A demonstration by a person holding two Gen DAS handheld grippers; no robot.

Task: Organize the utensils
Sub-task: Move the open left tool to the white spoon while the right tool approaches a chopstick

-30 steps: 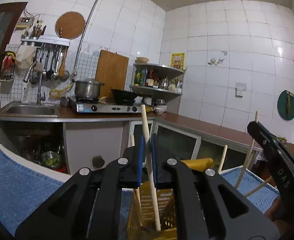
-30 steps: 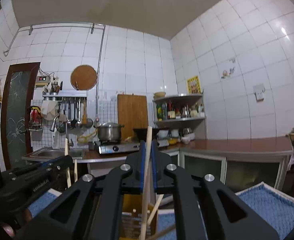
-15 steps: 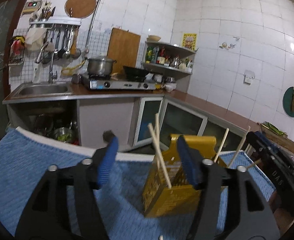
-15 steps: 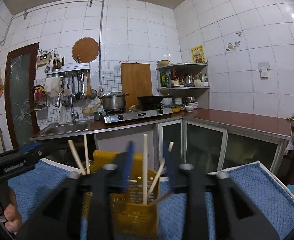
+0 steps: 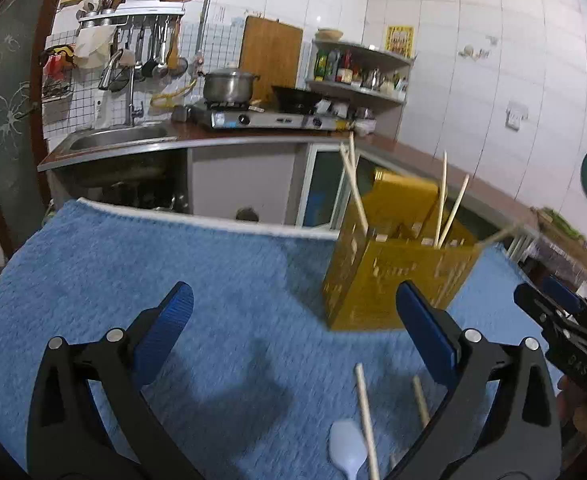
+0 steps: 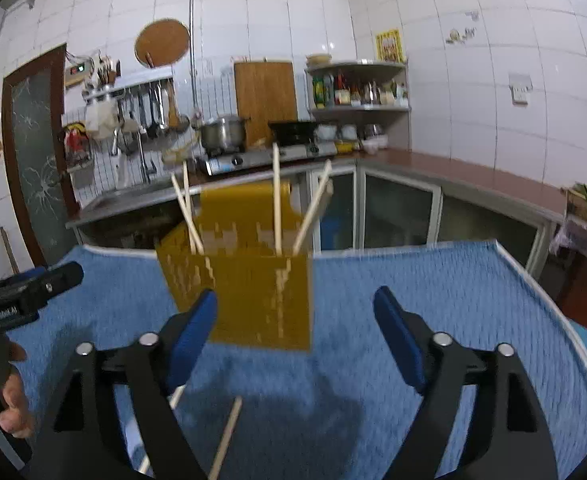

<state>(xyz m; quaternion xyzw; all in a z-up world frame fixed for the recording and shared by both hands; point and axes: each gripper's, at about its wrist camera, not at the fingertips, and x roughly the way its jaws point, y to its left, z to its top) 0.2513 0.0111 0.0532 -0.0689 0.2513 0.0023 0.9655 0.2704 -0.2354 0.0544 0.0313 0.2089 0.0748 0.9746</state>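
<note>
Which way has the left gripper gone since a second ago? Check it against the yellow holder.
Yes. The left gripper has backed off and tipped down: the yellow holder now stands ahead, clear of its opening, empty jaws, with chopsticks on the blue towel below.

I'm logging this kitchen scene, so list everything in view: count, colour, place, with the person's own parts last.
Yellow perforated plastic utensil basket: one, upright on the towel.
Pale wooden chopsticks standing in the basket: at least four, leaning apart.
Loose wooden chopsticks: two, flat on the towel near the grippers.
White plastic spoon: one, beside the loose chopsticks.
Blue terry towel: one, covering the work surface.
Steel pot: one, on the stove.
Wooden cutting board: one, against the wall.
Steel sink: one, left of the stove.
Left gripper: black, blue pads, opening, nothing between.
Right gripper: same, opening, nothing between.
Hand: one, on the left gripper's handle.
</note>
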